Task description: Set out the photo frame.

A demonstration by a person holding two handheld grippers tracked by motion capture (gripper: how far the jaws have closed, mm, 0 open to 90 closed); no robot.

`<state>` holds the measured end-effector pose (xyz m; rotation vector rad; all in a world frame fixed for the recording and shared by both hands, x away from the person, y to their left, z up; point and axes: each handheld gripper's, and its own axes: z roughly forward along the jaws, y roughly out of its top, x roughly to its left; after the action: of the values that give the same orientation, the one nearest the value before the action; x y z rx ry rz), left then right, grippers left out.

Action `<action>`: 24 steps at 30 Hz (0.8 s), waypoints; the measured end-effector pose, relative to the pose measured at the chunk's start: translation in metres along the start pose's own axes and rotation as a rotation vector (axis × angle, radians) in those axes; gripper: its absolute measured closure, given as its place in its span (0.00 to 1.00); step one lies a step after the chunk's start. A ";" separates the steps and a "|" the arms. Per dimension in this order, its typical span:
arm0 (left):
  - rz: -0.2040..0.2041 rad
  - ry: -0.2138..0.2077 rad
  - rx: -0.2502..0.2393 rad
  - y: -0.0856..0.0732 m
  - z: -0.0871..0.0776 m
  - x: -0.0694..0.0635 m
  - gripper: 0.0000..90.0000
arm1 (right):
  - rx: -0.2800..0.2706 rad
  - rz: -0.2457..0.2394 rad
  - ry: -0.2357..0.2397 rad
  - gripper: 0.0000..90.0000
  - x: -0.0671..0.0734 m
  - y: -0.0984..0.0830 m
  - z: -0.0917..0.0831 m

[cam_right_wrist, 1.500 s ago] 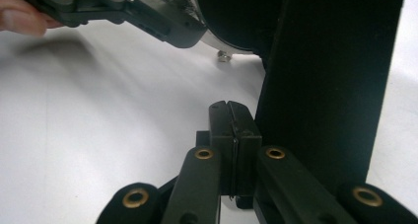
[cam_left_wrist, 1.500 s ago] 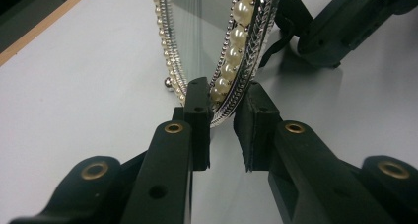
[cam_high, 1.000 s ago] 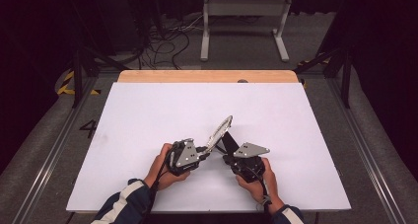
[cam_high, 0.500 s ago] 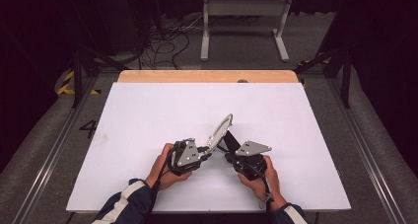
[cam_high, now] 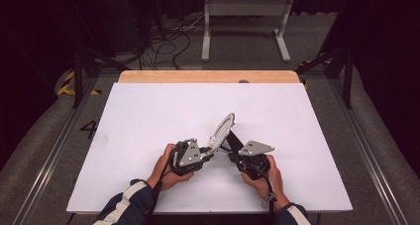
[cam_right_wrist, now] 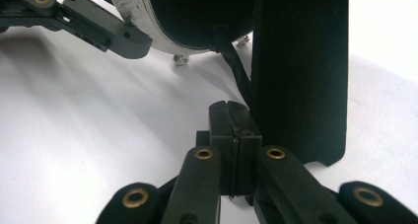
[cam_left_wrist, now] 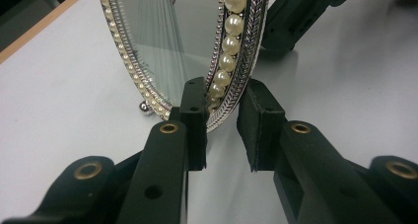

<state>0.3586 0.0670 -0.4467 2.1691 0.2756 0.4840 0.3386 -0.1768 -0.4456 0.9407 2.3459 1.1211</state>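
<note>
A: Since the earlier frame, little had moved; the oval pearl-rimmed silver picture frame (cam_high: 222,131) stayed upright mid-counter (cam_high: 148,116).

B: Left gripper (cam_left_wrist: 222,120) straddled its rim narrowly, seemingly loosely; right gripper (cam_right_wrist: 231,135), shut empty, sat beside the black rear stand (cam_right_wrist: 300,71). Standing looked nearly finished.

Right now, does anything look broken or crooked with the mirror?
Nothing looks broken. The mirror leans back on its black stand, as it is built to. Its glass and pearl rim look whole. The left gripper has its fingers on either side of the rim's bottom edge; the right gripper is shut beside the stand.
</note>
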 end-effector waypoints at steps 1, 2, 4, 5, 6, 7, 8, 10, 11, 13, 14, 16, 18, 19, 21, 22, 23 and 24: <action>-0.001 0.001 0.000 0.000 0.000 0.000 0.82 | 0.002 0.000 -0.001 1.00 -0.001 0.000 0.000; 0.000 0.000 -0.001 0.000 0.000 0.000 0.82 | 0.002 -0.001 -0.001 1.00 -0.001 0.000 0.000; -0.005 -0.003 0.004 0.000 0.001 0.000 0.83 | 0.004 0.003 -0.005 1.00 -0.003 -0.001 0.000; -0.004 -0.004 0.002 0.000 0.002 0.000 0.83 | 0.004 0.005 -0.006 1.00 -0.004 -0.001 0.001; -0.007 -0.005 0.001 0.000 0.002 0.000 0.83 | 0.005 0.010 -0.006 1.00 -0.005 -0.002 0.001; -0.008 -0.006 0.003 -0.001 0.002 0.000 0.83 | 0.004 0.014 -0.005 1.00 -0.006 -0.002 0.001; -0.011 -0.009 0.003 -0.001 0.003 0.000 0.83 | 0.006 0.015 -0.007 1.00 -0.007 -0.002 0.001; -0.016 -0.009 0.006 -0.001 0.003 0.001 0.83 | 0.007 0.020 -0.011 1.00 -0.009 -0.003 0.001; -0.015 -0.009 0.007 -0.001 0.003 0.001 0.83 | 0.008 0.020 -0.012 1.00 -0.009 -0.003 0.002; -0.018 -0.010 0.008 -0.001 0.004 0.000 0.83 | 0.010 0.020 -0.015 1.00 -0.010 -0.003 0.002; -0.018 -0.014 0.009 -0.001 0.004 0.001 0.83 | 0.009 0.022 -0.017 1.00 -0.010 -0.004 0.002; -0.013 -0.017 0.007 -0.001 0.004 0.001 0.83 | 0.008 0.024 -0.018 1.00 -0.011 -0.004 0.002; -0.013 -0.016 0.007 -0.001 0.004 0.001 0.84 | 0.007 0.027 -0.026 1.00 -0.012 -0.004 0.002; -0.012 -0.019 0.006 -0.001 0.003 0.001 0.84 | 0.006 0.027 -0.031 1.00 -0.012 -0.004 0.003; -0.015 -0.026 0.006 -0.001 0.003 0.001 0.83 | 0.006 0.029 -0.041 1.00 -0.013 -0.005 0.003; -0.018 -0.025 0.007 -0.002 0.003 0.002 0.83 | 0.005 0.035 -0.045 1.00 -0.015 -0.006 0.003; -0.018 -0.025 0.007 -0.002 0.003 0.002 0.83 | 0.005 0.035 -0.045 1.00 -0.015 -0.006 0.003; -0.019 -0.026 0.006 -0.002 0.003 0.002 0.83 | 0.005 0.037 -0.049 1.00 -0.016 -0.006 0.003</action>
<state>0.3613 0.0669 -0.4491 2.1751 0.2837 0.4444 0.3494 -0.1887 -0.4515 1.0062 2.3019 1.0948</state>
